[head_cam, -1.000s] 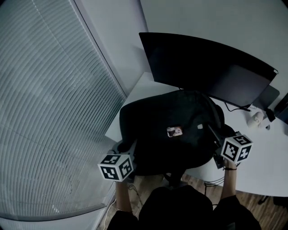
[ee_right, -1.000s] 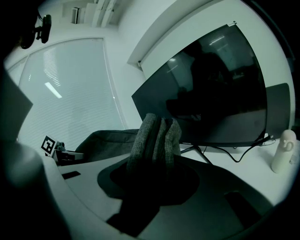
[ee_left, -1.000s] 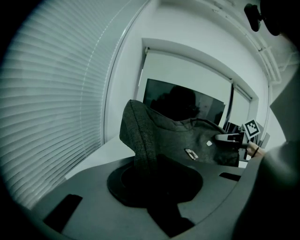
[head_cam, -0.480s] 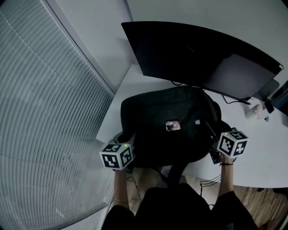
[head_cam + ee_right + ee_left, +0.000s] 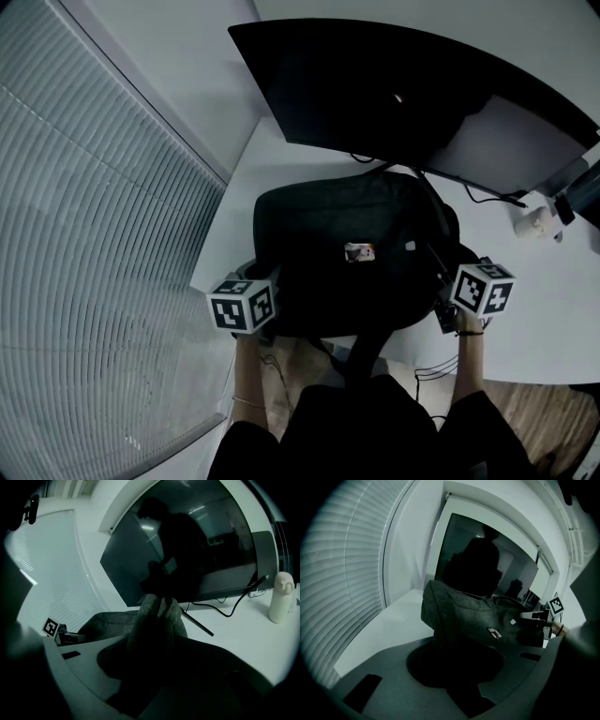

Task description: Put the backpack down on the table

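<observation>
A dark grey backpack [image 5: 356, 248] lies across the near edge of the white table [image 5: 562, 319], in front of the monitor. My left gripper [image 5: 270, 292] is shut on its left side, where the fabric [image 5: 459, 616] runs down between the jaws and hides the pads. On the opposite side, a bunched fold of the bag [image 5: 157, 618] is pinched in my right gripper [image 5: 444, 298], which is shut on it. A strap [image 5: 367, 349] hangs down over the table's edge. Each gripper shows in the other's view: the right gripper [image 5: 541, 617] and the left gripper [image 5: 60, 633].
A large dark monitor [image 5: 403, 94] stands right behind the bag, with a cable [image 5: 225, 609] trailing from it. A white bottle [image 5: 534, 222] stands at the right on the table. Window blinds [image 5: 84, 234] fill the left side.
Both grippers have sunk with the backpack, and the bag has moved further over the table towards the monitor.
</observation>
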Action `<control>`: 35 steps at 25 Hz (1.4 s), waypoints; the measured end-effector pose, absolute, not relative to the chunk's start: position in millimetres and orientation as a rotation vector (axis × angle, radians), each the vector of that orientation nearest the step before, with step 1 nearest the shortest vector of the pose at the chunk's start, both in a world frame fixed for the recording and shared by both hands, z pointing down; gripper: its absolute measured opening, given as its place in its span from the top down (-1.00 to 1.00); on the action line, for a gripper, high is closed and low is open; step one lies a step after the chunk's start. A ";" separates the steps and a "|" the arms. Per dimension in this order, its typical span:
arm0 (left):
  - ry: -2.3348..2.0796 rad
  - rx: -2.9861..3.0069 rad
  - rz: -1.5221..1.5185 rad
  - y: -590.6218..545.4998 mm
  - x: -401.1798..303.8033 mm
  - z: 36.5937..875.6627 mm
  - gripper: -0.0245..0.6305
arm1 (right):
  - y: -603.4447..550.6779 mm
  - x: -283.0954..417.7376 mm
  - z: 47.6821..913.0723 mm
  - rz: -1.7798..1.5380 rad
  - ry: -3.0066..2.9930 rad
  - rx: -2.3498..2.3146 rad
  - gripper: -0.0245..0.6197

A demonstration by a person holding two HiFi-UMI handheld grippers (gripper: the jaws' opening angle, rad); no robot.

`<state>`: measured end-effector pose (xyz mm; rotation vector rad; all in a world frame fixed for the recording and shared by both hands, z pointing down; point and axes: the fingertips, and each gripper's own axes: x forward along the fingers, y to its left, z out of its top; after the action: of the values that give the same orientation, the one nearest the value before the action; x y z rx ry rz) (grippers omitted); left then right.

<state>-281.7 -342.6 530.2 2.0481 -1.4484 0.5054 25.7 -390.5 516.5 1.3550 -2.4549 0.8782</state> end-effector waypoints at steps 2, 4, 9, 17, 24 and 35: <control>-1.435 2.037 0.515 -344.7 -281.8 535.5 0.70 | -392.5 25.9 521.7 0.894 -2.440 1.349 0.59; -1.425 2.027 0.525 -346.7 -281.7 539.8 0.70 | -395.1 26.3 525.1 0.906 -2.427 1.345 0.59; -1.406 2.009 0.569 -352.2 -280.3 547.4 0.69 | -398.3 29.5 536.4 0.958 -2.387 1.340 0.59; -1.393 1.979 0.597 -356.6 -282.8 558.2 0.62 | -400.6 31.7 551.9 1.011 -2.360 1.330 0.59; -1.411 1.945 0.618 -358.9 -286.1 567.3 0.52 | -402.1 38.6 566.8 1.061 -2.318 1.333 0.58; -1.440 1.864 0.609 -363.3 -292.0 578.6 0.35 | -404.6 46.4 580.8 1.137 -2.282 1.342 0.50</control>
<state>-292.0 -363.3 578.6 1.8636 -1.4398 0.6087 46.4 -404.6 580.8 1.3421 -2.2818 1.1368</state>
